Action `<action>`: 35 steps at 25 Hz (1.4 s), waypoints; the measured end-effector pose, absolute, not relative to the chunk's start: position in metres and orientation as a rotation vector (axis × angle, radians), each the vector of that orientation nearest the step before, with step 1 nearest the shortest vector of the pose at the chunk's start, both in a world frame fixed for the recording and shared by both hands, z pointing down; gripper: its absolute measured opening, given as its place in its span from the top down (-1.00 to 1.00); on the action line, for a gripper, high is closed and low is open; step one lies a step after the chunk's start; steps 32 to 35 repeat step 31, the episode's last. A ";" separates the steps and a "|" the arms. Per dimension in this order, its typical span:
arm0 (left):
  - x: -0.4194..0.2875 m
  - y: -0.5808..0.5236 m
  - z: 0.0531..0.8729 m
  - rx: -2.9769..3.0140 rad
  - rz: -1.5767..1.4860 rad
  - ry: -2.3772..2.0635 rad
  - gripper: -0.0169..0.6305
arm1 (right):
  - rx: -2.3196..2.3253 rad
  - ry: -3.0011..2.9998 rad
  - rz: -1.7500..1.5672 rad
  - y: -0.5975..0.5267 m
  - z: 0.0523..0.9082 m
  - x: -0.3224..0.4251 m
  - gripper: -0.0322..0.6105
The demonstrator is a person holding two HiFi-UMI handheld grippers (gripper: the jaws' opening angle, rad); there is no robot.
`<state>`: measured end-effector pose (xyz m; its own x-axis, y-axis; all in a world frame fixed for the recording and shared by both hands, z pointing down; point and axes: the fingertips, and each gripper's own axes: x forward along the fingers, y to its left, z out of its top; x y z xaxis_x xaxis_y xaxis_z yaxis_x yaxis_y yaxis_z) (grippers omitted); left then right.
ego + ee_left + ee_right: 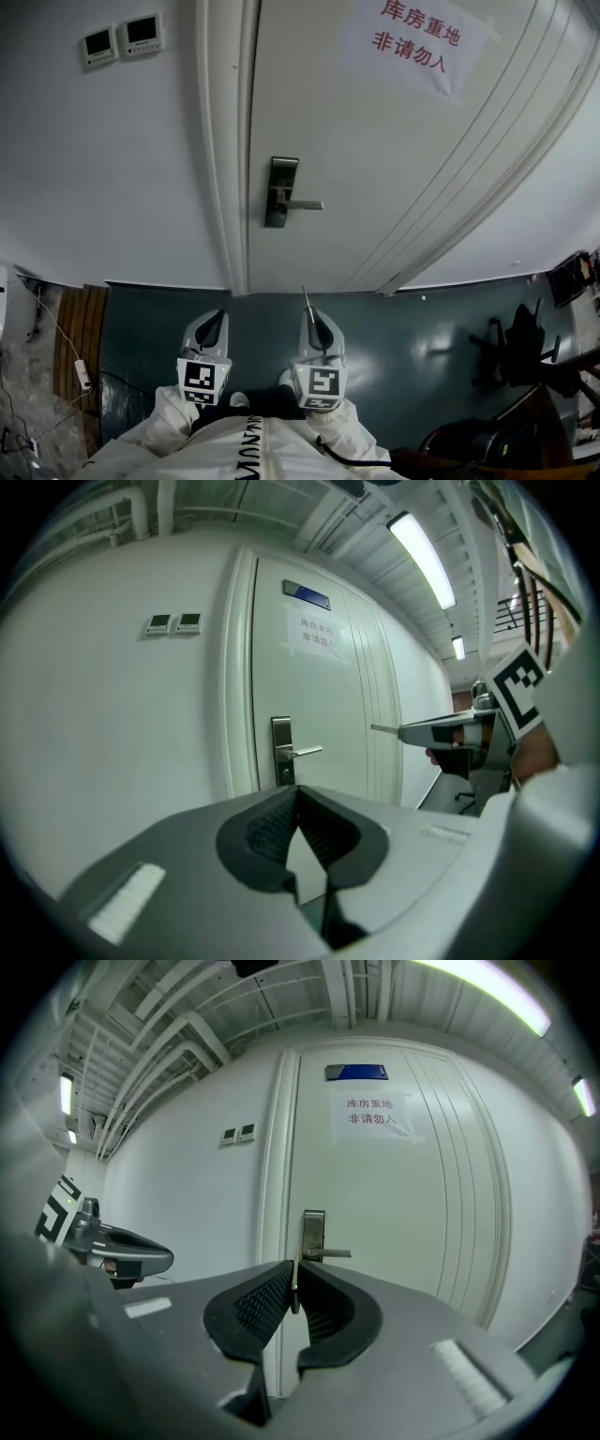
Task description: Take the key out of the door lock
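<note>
A dark lock plate with a lever handle sits on the white door, well ahead of both grippers. My right gripper is shut on a thin metal key, whose blade sticks out past the tips toward the door. In the right gripper view the key is a small piece pinched between the pads, with the lock plate beyond. My left gripper is beside it, shut and empty. In the left gripper view its tips meet, and the key juts from the right gripper.
Two wall controllers hang left of the door frame. A paper notice with red characters is taped high on the door. An office chair stands on the dark floor at right. Cables and a power strip lie at left.
</note>
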<state>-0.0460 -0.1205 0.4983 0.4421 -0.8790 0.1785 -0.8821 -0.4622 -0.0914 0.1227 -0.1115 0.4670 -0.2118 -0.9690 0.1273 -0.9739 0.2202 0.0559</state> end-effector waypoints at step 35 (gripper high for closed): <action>-0.017 -0.138 0.474 2.649 0.256 -1.702 0.95 | 1.793 -2.384 0.039 -0.124 0.468 0.141 0.82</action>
